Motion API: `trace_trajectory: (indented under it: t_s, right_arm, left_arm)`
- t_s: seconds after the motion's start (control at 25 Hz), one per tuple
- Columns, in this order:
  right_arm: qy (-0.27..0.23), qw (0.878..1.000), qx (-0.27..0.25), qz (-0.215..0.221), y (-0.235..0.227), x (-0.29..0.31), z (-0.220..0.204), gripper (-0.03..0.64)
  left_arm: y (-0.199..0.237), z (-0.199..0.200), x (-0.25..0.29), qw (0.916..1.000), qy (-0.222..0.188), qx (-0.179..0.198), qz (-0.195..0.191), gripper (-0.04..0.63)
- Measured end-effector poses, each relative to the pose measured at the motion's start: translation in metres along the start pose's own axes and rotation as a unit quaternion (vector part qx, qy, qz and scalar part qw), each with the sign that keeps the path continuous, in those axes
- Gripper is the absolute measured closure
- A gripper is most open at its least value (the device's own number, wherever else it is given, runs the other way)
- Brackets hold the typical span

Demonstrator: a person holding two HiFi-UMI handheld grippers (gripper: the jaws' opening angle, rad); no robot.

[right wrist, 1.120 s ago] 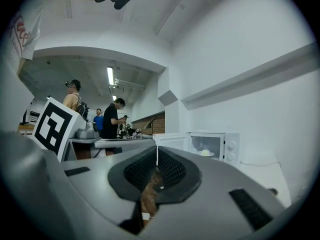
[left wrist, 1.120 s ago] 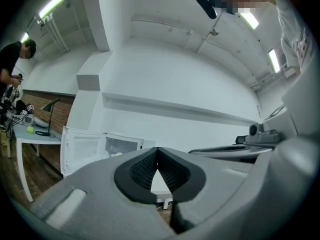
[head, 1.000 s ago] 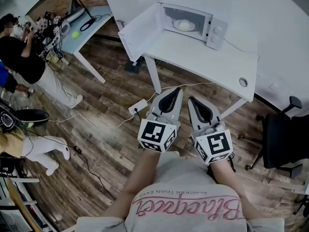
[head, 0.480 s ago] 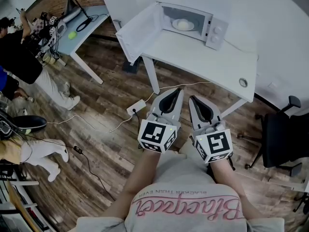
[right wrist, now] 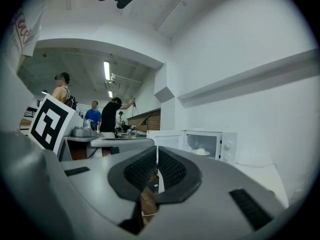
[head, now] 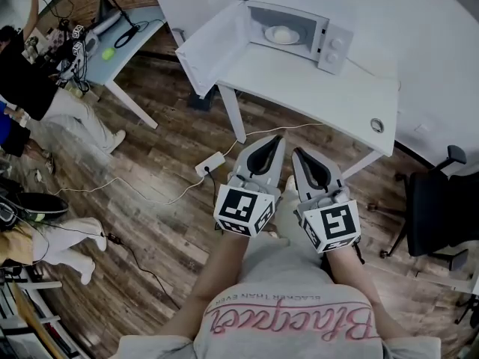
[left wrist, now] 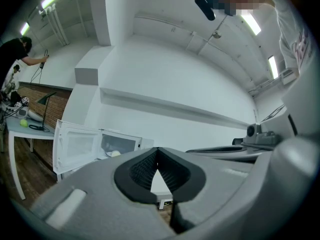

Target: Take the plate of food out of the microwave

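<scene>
The microwave (head: 333,47) stands on a white table (head: 329,88), backed against a white wall (head: 419,21). Its door (head: 213,47) is swung fully open to the microwave's left and extends past the table edge. The plate of food (head: 282,34) sits inside the microwave cavity, on its floor; the food is a pale rounded mound. Both grippers are held well in front of the microwave, short of the table's near edge, side by side and pointing toward it. The left gripper (head: 274,142) has its jaws closed together with nothing between them. The right gripper (head: 297,155) likewise has its pads meeting at the tips, empty. In front of the microwave, under the grippers, runs a dark wood-plank floor (head: 150,193) carrying a white power strip (head: 212,164) and trailing cables. A black office chair (head: 438,212) stands right of the microwave, past the table's end. Far left of the microwave is a second desk (head: 127,43) bearing a green ball (head: 108,53), with a person in black (head: 26,81) beside it.
</scene>
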State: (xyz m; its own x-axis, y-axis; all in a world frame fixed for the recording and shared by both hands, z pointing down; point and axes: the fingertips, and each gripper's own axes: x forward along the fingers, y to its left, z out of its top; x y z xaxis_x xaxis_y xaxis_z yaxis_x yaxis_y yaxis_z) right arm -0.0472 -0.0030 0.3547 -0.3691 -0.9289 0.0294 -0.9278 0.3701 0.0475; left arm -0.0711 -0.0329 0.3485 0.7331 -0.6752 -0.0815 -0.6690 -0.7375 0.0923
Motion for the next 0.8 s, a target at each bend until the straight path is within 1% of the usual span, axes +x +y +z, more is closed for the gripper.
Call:
trace_trajectory:
  t_s: [0.28, 0.56, 0.8]
  right_arm:
    - [0.003, 1.0, 0.0, 0.005, -0.009, 0.011, 0.0, 0.598]
    - [-0.004, 1.0, 0.003, 0.006, -0.018, 0.023, 0.004, 0.598]
    - [-0.006, 1.0, 0.003, 0.004, -0.035, 0.042, 0.004, 0.598]
  left_arm:
    - [0.01, 0.001, 0.009, 0.9999, -0.004, -0.008, 0.011, 0.591]
    - [0.017, 0.003, 0.022, 0.9999, -0.002, -0.005, 0.012, 0.591]
    - [0.026, 0.0, 0.043, 0.9999, 0.0, 0.002, 0.011, 0.591]
